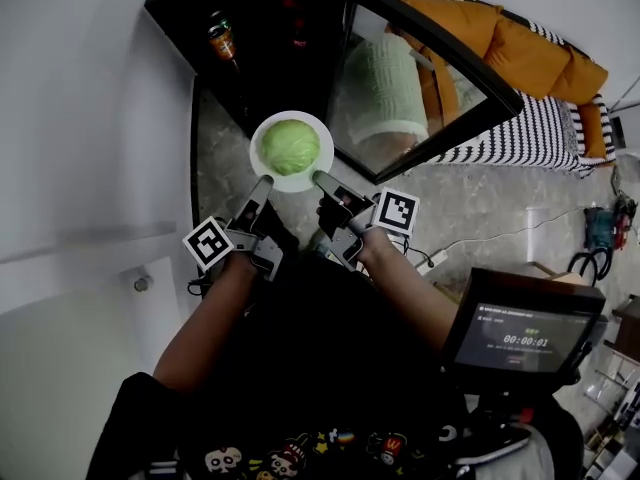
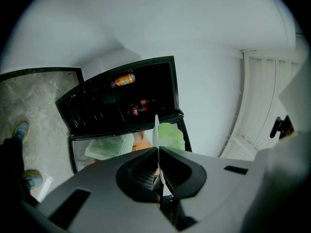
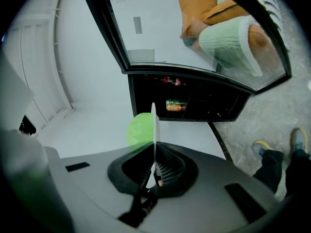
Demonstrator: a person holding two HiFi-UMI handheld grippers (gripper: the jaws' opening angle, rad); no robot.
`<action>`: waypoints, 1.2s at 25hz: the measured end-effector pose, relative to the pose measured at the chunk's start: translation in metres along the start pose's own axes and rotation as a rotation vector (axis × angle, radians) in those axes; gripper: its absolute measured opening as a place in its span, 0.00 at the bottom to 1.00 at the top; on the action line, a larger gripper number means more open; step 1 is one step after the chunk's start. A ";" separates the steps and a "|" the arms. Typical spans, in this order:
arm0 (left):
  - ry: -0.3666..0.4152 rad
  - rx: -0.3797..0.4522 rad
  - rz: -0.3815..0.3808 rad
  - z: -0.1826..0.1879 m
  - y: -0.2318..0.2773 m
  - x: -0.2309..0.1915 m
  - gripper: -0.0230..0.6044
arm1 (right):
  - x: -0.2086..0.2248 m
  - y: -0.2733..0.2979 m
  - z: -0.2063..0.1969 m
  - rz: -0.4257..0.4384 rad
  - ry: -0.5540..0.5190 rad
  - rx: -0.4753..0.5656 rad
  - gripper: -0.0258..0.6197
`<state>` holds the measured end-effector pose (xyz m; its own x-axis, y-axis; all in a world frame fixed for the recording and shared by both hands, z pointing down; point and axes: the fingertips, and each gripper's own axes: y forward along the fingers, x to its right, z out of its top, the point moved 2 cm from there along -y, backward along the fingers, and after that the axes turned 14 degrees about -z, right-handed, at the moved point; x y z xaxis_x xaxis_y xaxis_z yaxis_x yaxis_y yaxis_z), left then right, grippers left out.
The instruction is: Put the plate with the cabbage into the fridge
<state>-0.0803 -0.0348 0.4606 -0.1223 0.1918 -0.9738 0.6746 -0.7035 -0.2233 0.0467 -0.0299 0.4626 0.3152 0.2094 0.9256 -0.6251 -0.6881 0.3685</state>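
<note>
Dark clothing with cartoon prints (image 1: 300, 408) fills the near edge of the head view, with a small timer screen (image 1: 520, 336) at the near right. Beyond it, the left gripper (image 1: 262, 182) and right gripper (image 1: 320, 179) pinch opposite near sides of a white plate (image 1: 262, 128) carrying a green cabbage (image 1: 290, 146). The plate hangs in the air before the open black fridge (image 1: 270, 58), whose glass door (image 1: 420, 78) swings out to the right. An orange-labelled bottle (image 1: 221, 38) lies inside.

Looking along the left gripper (image 2: 158, 152), its jaws are clamped on the plate's (image 2: 156, 130) rim, seen edge-on, with the cabbage (image 2: 171, 136) to the right of it. The fridge (image 2: 97, 110) lies beyond, holding the bottle (image 2: 122, 79).

Looking along the right gripper (image 3: 154, 147), its jaws are likewise closed on the plate (image 3: 153, 125), cabbage (image 3: 140, 128) to the left, fridge (image 3: 204, 103) beyond.
</note>
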 end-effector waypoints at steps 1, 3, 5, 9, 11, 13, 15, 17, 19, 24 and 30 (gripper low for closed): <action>0.000 0.002 0.000 0.000 0.000 -0.001 0.05 | 0.001 0.000 0.000 0.000 0.005 -0.002 0.07; -0.001 0.007 0.002 -0.001 -0.002 -0.003 0.05 | 0.003 0.001 -0.001 -0.004 0.009 -0.006 0.07; -0.004 0.011 0.001 0.000 -0.002 -0.004 0.05 | 0.004 0.002 -0.001 -0.006 0.005 -0.007 0.07; 0.003 0.015 -0.005 0.001 0.000 -0.005 0.05 | 0.003 0.004 0.001 0.000 0.004 -0.012 0.07; 0.009 0.012 -0.006 0.001 0.002 -0.005 0.05 | 0.004 0.004 0.002 0.000 0.004 -0.013 0.07; 0.007 0.010 -0.008 0.000 0.003 -0.005 0.05 | 0.004 0.004 0.003 0.003 0.006 -0.012 0.07; 0.003 0.009 -0.010 0.000 0.004 -0.005 0.05 | 0.004 0.004 0.004 0.001 0.003 -0.012 0.07; 0.000 0.009 -0.011 0.001 0.005 -0.006 0.05 | 0.003 0.006 0.005 0.001 -0.004 -0.013 0.07; -0.001 0.006 -0.012 0.002 0.005 -0.006 0.05 | 0.003 0.006 0.005 0.000 -0.005 -0.014 0.07; -0.001 -0.006 -0.011 0.001 0.006 -0.007 0.05 | 0.005 0.005 0.006 -0.003 -0.001 -0.009 0.07; 0.002 -0.004 -0.001 0.004 0.005 -0.005 0.05 | 0.004 0.007 0.005 0.002 0.002 -0.010 0.07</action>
<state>-0.0794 -0.0422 0.4643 -0.1213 0.1938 -0.9735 0.6777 -0.7004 -0.2239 0.0470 -0.0372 0.4680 0.3126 0.2091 0.9266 -0.6330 -0.6814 0.3674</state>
